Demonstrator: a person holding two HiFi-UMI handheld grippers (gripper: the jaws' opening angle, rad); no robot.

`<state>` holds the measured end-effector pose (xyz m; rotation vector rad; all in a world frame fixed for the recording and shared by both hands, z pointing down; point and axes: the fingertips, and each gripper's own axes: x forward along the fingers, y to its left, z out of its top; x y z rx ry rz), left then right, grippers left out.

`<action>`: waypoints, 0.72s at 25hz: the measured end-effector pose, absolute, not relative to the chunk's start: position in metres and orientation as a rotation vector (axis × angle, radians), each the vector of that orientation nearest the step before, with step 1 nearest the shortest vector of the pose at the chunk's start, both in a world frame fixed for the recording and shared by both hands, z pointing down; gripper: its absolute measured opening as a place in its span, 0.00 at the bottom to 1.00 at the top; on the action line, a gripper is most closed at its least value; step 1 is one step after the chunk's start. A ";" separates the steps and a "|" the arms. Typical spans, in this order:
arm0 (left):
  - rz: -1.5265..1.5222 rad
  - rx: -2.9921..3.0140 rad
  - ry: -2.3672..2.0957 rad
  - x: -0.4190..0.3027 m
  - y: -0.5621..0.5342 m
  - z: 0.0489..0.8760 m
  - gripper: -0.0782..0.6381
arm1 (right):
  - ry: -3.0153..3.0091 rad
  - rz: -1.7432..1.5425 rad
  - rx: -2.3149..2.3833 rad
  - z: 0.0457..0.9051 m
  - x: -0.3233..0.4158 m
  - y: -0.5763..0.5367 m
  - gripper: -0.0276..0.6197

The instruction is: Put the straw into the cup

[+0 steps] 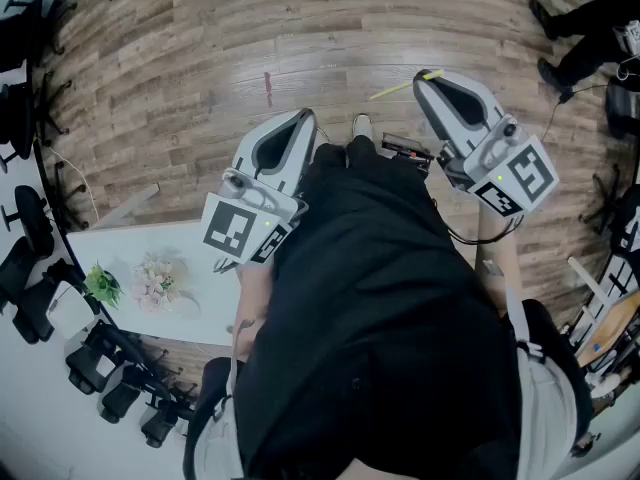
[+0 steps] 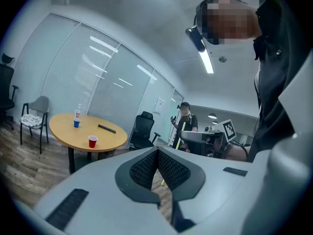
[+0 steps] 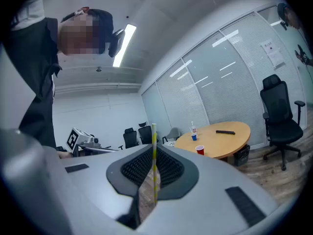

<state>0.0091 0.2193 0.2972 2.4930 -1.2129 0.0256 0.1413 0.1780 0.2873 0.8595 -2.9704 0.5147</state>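
My right gripper [image 1: 428, 76] is shut on a thin yellow-and-white straw [image 3: 154, 166], which stands upright between its jaws and sticks out past the tip as a yellow straw [image 1: 402, 86] in the head view. A red cup [image 3: 200, 150] stands on a round wooden table [image 3: 222, 140] far ahead, well apart from both grippers. The same red cup [image 2: 93, 141] shows in the left gripper view. My left gripper [image 1: 305, 118] is shut with nothing in it. Both are held close to the person's body above the floor.
A blue cup [image 2: 76, 124], a bottle [image 3: 193, 129] and a dark remote [image 2: 106, 128] also sit on the round table. Office chairs [image 3: 279, 116] stand around it. A white table [image 1: 130, 258] with flowers lies at my lower left. Another person [image 2: 184, 123] stands in the distance.
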 end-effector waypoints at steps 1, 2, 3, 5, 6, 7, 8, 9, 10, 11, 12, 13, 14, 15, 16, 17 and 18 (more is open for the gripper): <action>0.027 2.496 -1.213 0.012 0.220 0.295 0.12 | -2.973 0.517 0.862 0.286 0.144 0.179 0.10; 0.028 2.498 -1.214 0.014 0.221 0.294 0.12 | -2.975 0.519 0.865 0.285 0.147 0.180 0.10; 0.028 2.499 -1.215 0.017 0.222 0.293 0.12 | -2.978 0.522 0.866 0.283 0.150 0.181 0.10; 0.029 2.500 -1.219 0.022 0.223 0.291 0.12 | -2.982 0.523 0.865 0.282 0.155 0.182 0.10; 0.030 2.499 -1.222 0.025 0.224 0.290 0.12 | -2.985 0.524 0.862 0.281 0.157 0.183 0.10; 0.032 2.499 -1.223 0.027 0.224 0.290 0.12 | -2.988 0.527 0.858 0.281 0.160 0.184 0.10; 0.035 2.498 -1.224 0.030 0.225 0.290 0.12 | -2.990 0.531 0.854 0.281 0.162 0.185 0.10; 0.039 2.496 -1.224 0.033 0.226 0.291 0.12 | -2.992 0.537 0.852 0.282 0.165 0.186 0.10; 0.043 2.495 -1.224 0.036 0.227 0.291 0.12 | -2.993 0.542 0.852 0.282 0.168 0.187 0.10; 0.046 2.493 -1.223 0.039 0.228 0.292 0.12 | -2.995 0.547 0.853 0.282 0.170 0.187 0.10; 0.049 2.491 -1.223 0.042 0.229 0.293 0.12 | -2.996 0.552 0.855 0.283 0.174 0.188 0.10; 0.052 2.490 -1.222 0.045 0.229 0.293 0.12 | -2.996 0.557 0.859 0.283 0.176 0.188 0.10; 0.057 2.489 -1.222 0.048 0.230 0.294 0.12 | -2.996 0.562 0.862 0.284 0.179 0.188 0.10; 0.061 2.488 -1.223 0.050 0.231 0.294 0.12 | -2.996 0.569 0.865 0.285 0.181 0.188 0.10; 0.063 2.485 -1.224 0.053 0.231 0.294 0.12 | -2.996 0.577 0.867 0.286 0.184 0.188 0.10; 0.065 2.482 -1.226 0.055 0.232 0.295 0.12 | -2.997 0.586 0.869 0.287 0.186 0.189 0.10; 0.066 2.478 -1.228 0.058 0.233 0.296 0.12 | -2.997 0.595 0.869 0.288 0.189 0.190 0.10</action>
